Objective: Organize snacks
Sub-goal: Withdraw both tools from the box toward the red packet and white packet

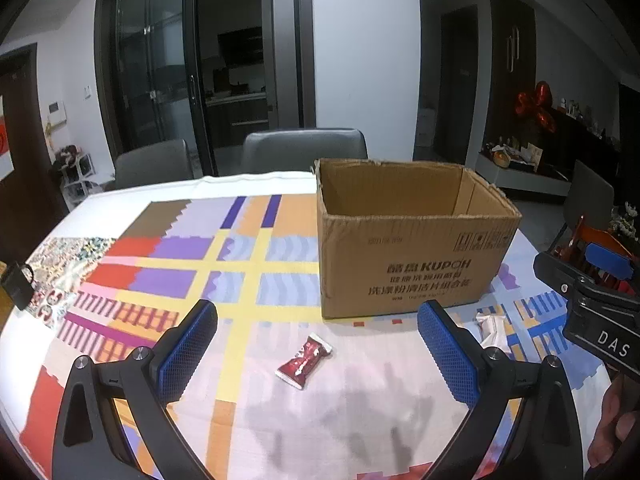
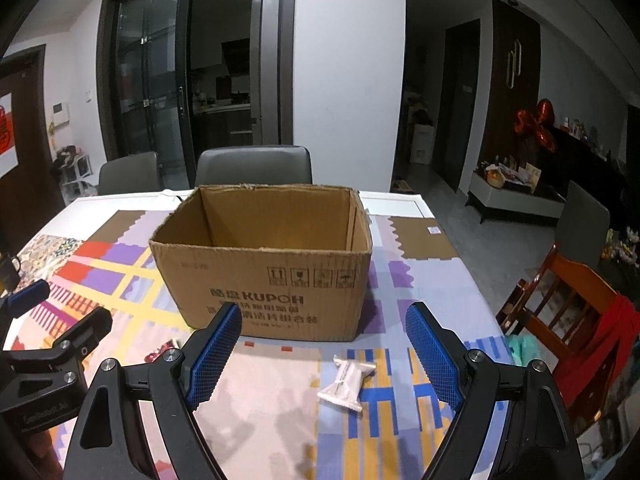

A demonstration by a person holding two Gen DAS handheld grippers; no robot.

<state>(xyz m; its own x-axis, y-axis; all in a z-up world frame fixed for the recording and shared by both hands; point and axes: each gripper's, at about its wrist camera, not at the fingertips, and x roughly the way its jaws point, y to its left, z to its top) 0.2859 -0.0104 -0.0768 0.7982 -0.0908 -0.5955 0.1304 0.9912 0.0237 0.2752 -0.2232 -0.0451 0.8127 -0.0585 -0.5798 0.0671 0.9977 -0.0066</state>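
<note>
both grippers hang over the table with their jaws spread wide and nothing between the pads. left gripper (image 1: 318,356) points down toward a red snack packet (image 1: 305,361) that lies flat on the tablecloth (image 1: 248,280), framed between its fingers but well apart from both. right gripper (image 2: 324,354) likewise stands open above a white snack packet (image 2: 347,383), which lies near its right finger without touching it. each finger is black plastic with a blue pad (image 2: 214,356) of fine gridded rubber, fastened with round metal screws.

just behind both packets stands an open cardboard box (image 2: 264,276), brown and corrugated, its top flaps gone and its rim ragged and torn; dark print and handling symbols mark the near wall. what can be seen of its inside is bare. it sits between the grippers and the far edge of the table, so it blocks the way straight ahead.

the tablecloth is a smooth cloth printed in blocks of yellow, purple, orange, red and blue. at the table's left edge sits a small black object (image 1: 16,285), too blurred to name. grey padded chairs (image 1: 304,150) stand behind the table, and a wooden chair (image 2: 568,304) with a red cloth draped over it stands to the right. part of a hand (image 1: 612,424) shows at the right edge of the left wrist view.
</note>
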